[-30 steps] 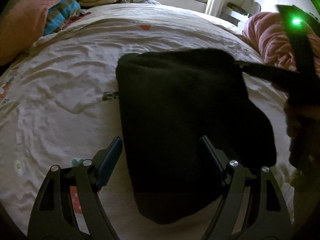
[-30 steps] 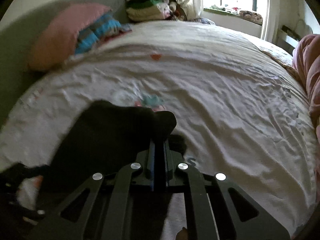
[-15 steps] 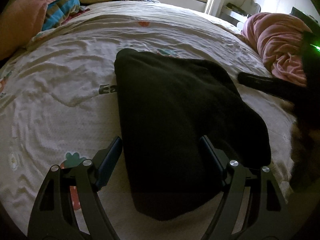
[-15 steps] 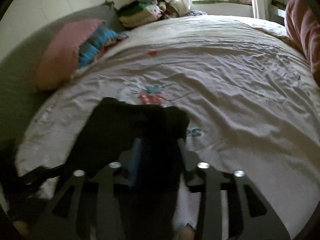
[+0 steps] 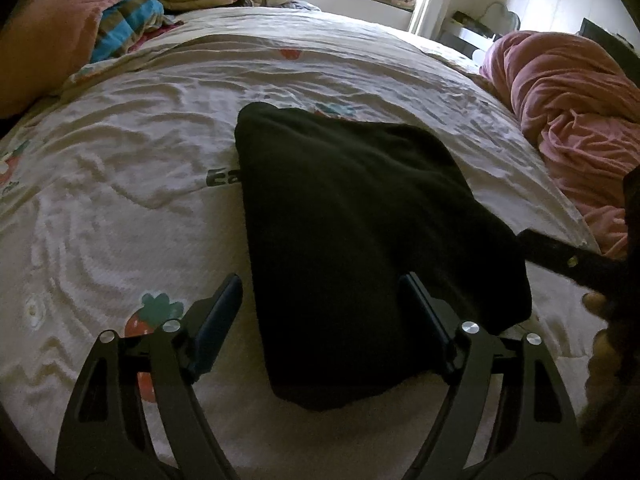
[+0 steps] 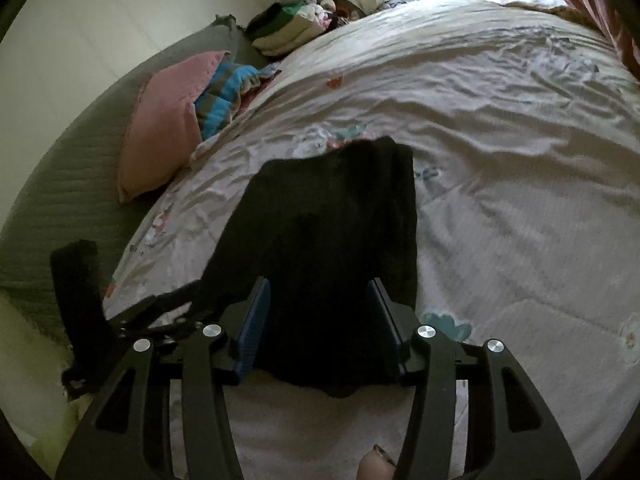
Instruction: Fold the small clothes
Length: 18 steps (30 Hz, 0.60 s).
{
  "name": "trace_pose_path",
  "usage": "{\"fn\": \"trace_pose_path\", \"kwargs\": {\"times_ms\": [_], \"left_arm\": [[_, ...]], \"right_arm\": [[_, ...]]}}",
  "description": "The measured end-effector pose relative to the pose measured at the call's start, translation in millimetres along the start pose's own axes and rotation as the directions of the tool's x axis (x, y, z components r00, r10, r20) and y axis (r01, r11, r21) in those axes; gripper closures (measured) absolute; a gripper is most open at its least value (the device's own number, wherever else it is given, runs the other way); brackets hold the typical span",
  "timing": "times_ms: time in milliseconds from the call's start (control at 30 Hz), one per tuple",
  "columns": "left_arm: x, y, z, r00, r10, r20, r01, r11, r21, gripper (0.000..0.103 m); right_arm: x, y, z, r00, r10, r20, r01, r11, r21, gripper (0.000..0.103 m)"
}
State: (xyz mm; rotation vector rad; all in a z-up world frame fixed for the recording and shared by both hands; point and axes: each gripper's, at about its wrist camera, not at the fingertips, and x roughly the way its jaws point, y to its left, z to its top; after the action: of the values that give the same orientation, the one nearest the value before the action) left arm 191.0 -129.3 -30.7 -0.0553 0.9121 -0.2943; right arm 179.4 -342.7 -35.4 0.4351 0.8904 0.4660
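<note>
Under both tools, black garment (image 5: 360, 216) folds indistinct.

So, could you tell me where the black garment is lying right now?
The black garment lies folded on the white printed bedsheet, mid-bed in the left wrist view, between the pink pillow on the left and the pink blanket on the right.

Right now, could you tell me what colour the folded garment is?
Plain black garment, clearest in the left wrist view.
</note>
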Motion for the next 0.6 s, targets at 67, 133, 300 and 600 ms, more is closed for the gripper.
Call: {"fn": "trace_pose_path", "kwargs": {"times_ms": [67, 133, 300, 600], "left_arm": [[-4, 1, -2, 1.000, -0.003, 0.004, 0.003, 1.000, -0.001, 0.030], [-6, 2, -4, 1.000, -0.011, 0.004, 0.011, 1.000, -0.006, 0.030], [-12, 9, -7, 0.999, -0.036, 0.012, 0.037, 0.999, -0.028, 0.030], [-25, 13, -14, 0.999, -0.040, 0.024, 0.041, 0.999, -0.034, 0.025]], "right_arm": [[4, 1, -2, 1.000, 0.003, -0.012, -0.003, 1.000, -0.004, 0.054], [10, 6, -4, 1.000, -0.015, -0.024, 0.014, 0.999, -0.031, 0.089], [3, 4, -11, 0.985, -0.174, 0.008, 0.174, 0.980, -0.096, 0.098], [-2, 13, -30, 0.958, -0.285, 0.036, 0.287, 0.946, -0.150, 0.064]]}}
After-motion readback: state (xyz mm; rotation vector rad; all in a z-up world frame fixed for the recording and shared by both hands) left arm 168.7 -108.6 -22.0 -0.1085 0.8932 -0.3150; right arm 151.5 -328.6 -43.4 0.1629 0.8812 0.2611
